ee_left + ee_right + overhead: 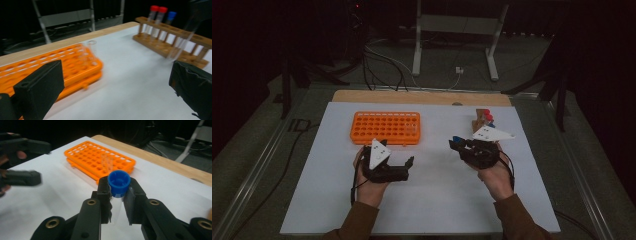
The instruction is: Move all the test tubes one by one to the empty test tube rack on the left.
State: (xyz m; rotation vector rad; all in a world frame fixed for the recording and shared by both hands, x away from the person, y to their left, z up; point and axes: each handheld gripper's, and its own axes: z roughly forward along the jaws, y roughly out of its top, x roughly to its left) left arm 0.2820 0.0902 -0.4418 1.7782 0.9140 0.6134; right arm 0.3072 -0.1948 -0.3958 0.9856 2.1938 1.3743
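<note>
Orange plastic, a flat perforated tube rack (pixel 385 128) sits left of centre in the high view, one clear uncapped tube (pixel 92 48) standing in it. Below it my left gripper (pixel 408 161) hangs with jaws wide apart, empty. Right of centre, my right gripper (pixel 119 192) clamps a blue-capped clear tube (pixel 119 182) just under its ribbed cap. Smooth plastic could slip or tilt there. At upper right stands the wooden rack (pixel 172 41) with capped tubes.
</note>
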